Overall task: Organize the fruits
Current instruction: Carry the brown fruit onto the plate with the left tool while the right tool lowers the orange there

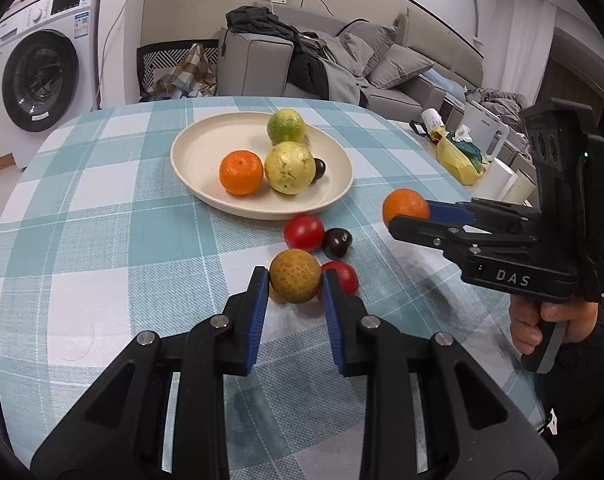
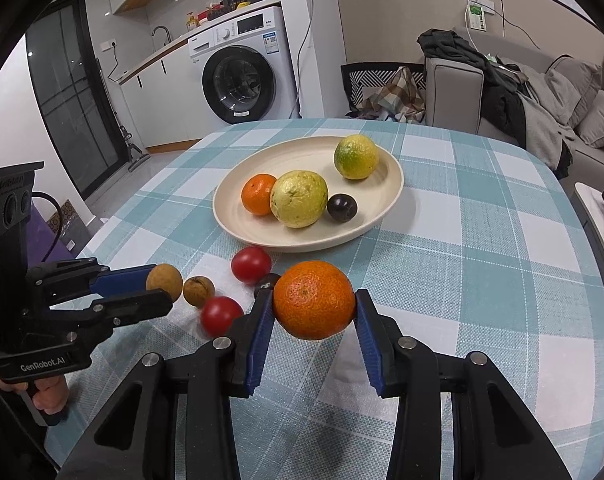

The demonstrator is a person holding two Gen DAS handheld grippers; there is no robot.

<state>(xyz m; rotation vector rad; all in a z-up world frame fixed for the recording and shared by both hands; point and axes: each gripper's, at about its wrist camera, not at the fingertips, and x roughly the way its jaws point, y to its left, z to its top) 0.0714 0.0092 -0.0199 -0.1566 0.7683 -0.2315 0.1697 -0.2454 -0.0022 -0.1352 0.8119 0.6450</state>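
My left gripper (image 1: 296,280) is shut on a small tan round fruit (image 1: 295,276), held low over the checked tablecloth. From the right wrist view the left gripper (image 2: 164,286) shows that same fruit (image 2: 164,282) in its grip. My right gripper (image 2: 313,312) is shut on an orange (image 2: 313,306), and the left wrist view shows the right gripper (image 1: 409,216) with the orange (image 1: 405,207). The cream plate (image 1: 214,140) (image 2: 294,156) carries an orange, a yellow fruit, a green-yellow citrus and a dark plum.
Loose on the cloth before the plate lie two red tomatoes (image 2: 251,264) (image 2: 221,315), a second tan fruit (image 2: 198,291) and a dark plum (image 1: 336,243). A washing machine (image 2: 240,80) and a sofa (image 1: 381,64) stand beyond the table. Clutter sits past the right edge.
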